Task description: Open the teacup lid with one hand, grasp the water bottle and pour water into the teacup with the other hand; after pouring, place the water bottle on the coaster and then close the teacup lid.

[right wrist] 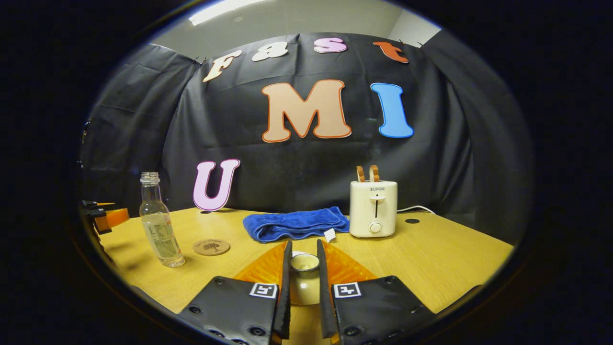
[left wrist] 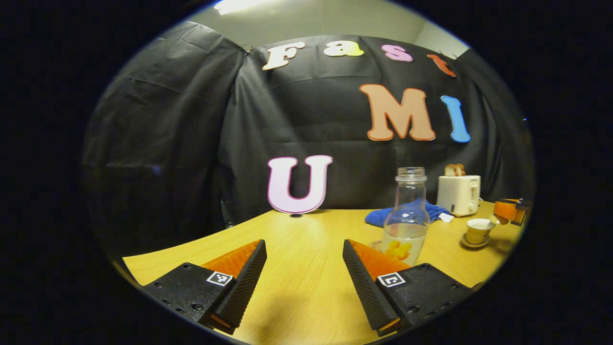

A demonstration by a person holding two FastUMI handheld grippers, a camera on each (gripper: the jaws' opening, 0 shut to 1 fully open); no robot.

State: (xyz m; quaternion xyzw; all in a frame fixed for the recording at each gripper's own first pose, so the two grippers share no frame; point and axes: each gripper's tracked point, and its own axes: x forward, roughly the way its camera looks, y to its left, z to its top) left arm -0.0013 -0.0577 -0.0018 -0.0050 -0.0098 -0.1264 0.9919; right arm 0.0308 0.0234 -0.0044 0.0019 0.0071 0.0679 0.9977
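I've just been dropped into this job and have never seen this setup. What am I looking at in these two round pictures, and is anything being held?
There is no robot arm. A person carries a two-finger tool in each hand, and each tool has a camera looking along its own fingers. In the left gripper view, the left tool is open and empty, facing the water bottle. In the right gripper view, the right tool is closed on a cream piece, apparently the teacup lid. The left gripper view shows the teacup open on its saucer. Also on the wooden table are a round coaster, a blue towel and a toaster.
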